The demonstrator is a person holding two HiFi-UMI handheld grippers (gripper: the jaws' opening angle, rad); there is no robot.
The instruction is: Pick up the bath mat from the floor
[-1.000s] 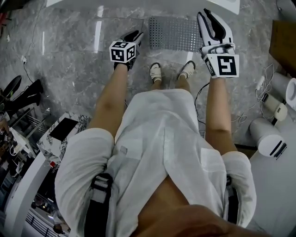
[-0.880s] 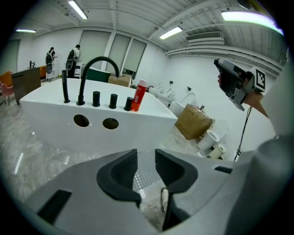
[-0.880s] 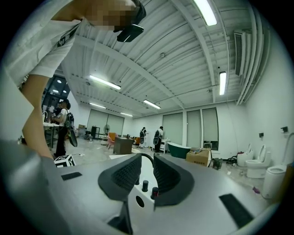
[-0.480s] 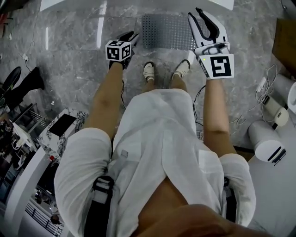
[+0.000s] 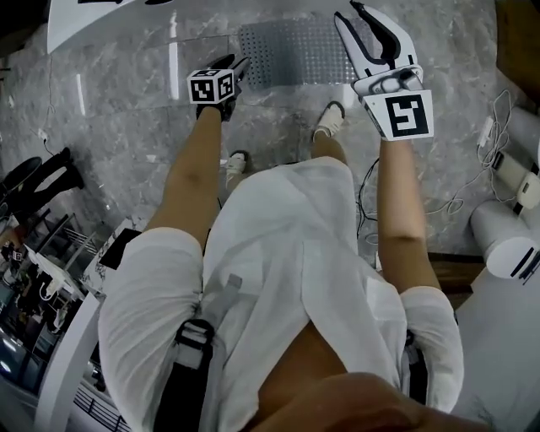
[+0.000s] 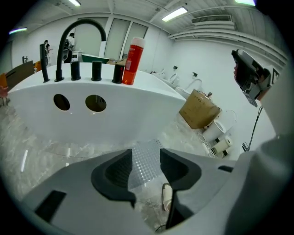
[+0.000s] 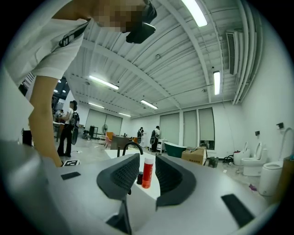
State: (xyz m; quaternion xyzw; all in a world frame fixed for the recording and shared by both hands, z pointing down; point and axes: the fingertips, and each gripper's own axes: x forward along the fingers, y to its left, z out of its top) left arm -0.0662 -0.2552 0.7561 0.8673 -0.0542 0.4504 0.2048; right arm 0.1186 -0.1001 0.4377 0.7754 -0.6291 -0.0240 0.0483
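Note:
The bath mat [image 5: 291, 51] is a translucent, dotted rectangle lying flat on the grey marble floor in front of the white bathtub [image 5: 126, 18]. My left gripper [image 5: 234, 64] hangs just left of the mat's near left corner. In the left gripper view the mat [image 6: 144, 160] shows on the floor beyond the left gripper [image 6: 146, 166], whose jaws are opening with nothing between them. My right gripper [image 5: 350, 12] is held above the mat's right edge. The right gripper [image 7: 147, 176] points level across the room, its jaws opening and empty.
The person's shoes [image 5: 329, 121] stand just short of the mat. White cylinders [image 5: 502, 240] and cables [image 5: 498, 126] lie at the right. A marble-patterned box [image 5: 114, 249] and a black stand are at the left. On the tub rim stand a red bottle [image 6: 133, 62] and a black faucet [image 6: 78, 41].
Both grippers have moved forward toward the mat, and their jaws stand wider. The person's left foot has shifted back and to the left.

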